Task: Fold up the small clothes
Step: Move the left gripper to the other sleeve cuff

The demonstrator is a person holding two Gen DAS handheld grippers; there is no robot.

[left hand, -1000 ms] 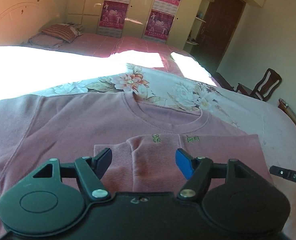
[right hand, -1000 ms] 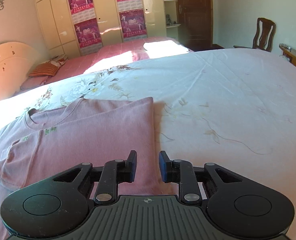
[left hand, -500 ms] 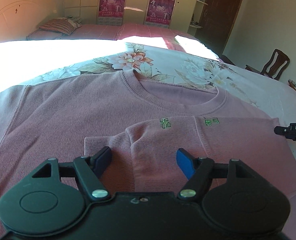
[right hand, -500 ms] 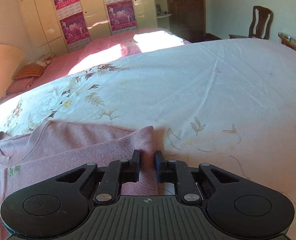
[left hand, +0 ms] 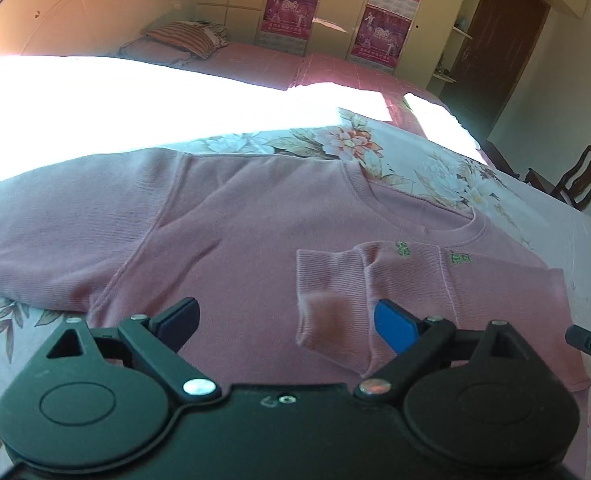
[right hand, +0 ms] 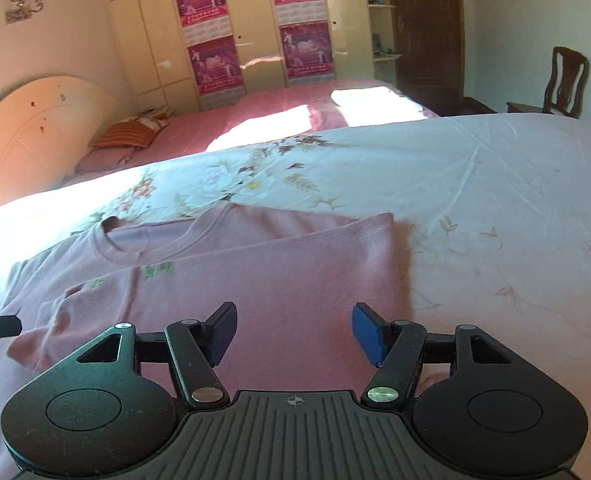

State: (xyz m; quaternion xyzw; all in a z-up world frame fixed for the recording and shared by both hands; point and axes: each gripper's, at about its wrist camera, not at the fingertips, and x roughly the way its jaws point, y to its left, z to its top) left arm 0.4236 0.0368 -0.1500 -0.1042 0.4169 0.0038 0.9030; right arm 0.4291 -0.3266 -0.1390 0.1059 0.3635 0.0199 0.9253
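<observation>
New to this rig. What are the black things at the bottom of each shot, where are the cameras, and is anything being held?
There is no robot arm. A person carries a two-finger gripper in each hand, and a fisheye camera on each looks forward along its fingers. The black shapes are those tools: the left gripper in one picture, the right gripper in the other.

A pink sweater lies flat on a floral bedsheet. One sleeve is already folded across the chest; the other sleeve is spread out to the side.

Nothing is held. Both grippers have just been opening, and their jaws stand apart above the fabric with nothing pinched.

Behind are a wardrobe and a chair.
</observation>
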